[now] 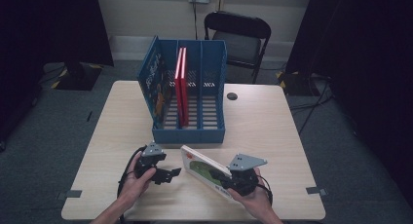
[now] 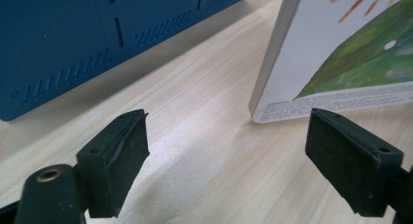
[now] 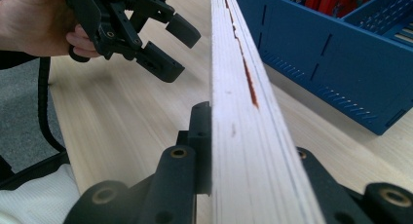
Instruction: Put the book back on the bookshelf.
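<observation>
Your right tool point(image 1: 233, 181) is clamped on the picture book point(image 1: 204, 169), which stands tilted on its lower edge on the desk point(image 1: 272, 136), just in front of the blue file rack point(image 1: 190, 95). In the right tool's view both jaws press on the covers near the bottom end, page edges running straight away from the camera. Left tool point(image 1: 171, 174) is wide open, nothing between the jaws, hovering just beside the book's near corner.

Risks as I read it:
- Grip sits at one end of the book, so the far end can sag or swing on lift and pivot in the jaws.
- The rack's front lip is right ahead; a low approach would catch the book's corner and shove the rack.
- The red books point(image 1: 181, 83) fill the middle slot and another book point(image 1: 155, 83) leans in the left one. The right slot looks free; a tilted book could jam against a divider.
- Your open left tool is close enough to clip the cover.

A folding chair point(image 1: 238, 36) stands behind the desk, well clear.
</observation>
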A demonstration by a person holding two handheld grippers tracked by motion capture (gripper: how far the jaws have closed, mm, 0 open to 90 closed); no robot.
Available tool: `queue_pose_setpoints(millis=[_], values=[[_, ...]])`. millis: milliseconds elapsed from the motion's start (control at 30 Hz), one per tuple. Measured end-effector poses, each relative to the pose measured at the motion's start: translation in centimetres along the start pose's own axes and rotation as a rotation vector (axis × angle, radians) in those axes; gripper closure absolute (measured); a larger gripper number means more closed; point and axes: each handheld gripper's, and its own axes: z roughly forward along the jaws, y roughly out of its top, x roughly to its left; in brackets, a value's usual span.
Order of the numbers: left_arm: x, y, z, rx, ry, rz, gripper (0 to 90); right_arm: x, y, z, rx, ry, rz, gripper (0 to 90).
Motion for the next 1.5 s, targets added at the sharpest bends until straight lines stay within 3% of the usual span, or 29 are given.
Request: queue_pose_setpoints(millis=[433, 533, 867, 1067, 1167, 1467, 1500], values=[[0.0, -0.1, 0.1, 0.012, 0.013, -0.01, 15.8, -1.0, 1.8, -1.3, -0.038, -0.027, 0.037, 76.4], [0.1, -0.1, 0.0, 0.0, 0.011, -0.02, 15.9, -1.0, 2.5, -1.7, -0.043, -0.016, 0.027, 76.4], [0.2, -0.1, 0.2, 0.025, 0.025, -0.041, 16.4, -1.2, 4.8, -2.6, -0.091, -0.022, 0.009, 76.5], [0.2, -0.1, 0.2, 0.032, 0.023, -0.034, 16.4, -1.3, 5.0, -2.4, -0.103, -0.032, 0.017, 76.4], [0.2, -0.1, 0.1, 0.029, 0.03, -0.038, 16.4, -1.5, 5.4, -3.0, -0.148, -0.065, 0.021, 76.5], [0.2, -0.1, 0.0, 0.029, 0.03, -0.045, 16.3, -2.3, 6.3, -3.6, -0.171, -0.119, 0.015, 76.4], [0.2, -0.1, 0.1, 0.035, 0.03, -0.046, 16.3, -2.5, 6.4, -3.6, -0.189, -0.142, 0.018, 76.4]])
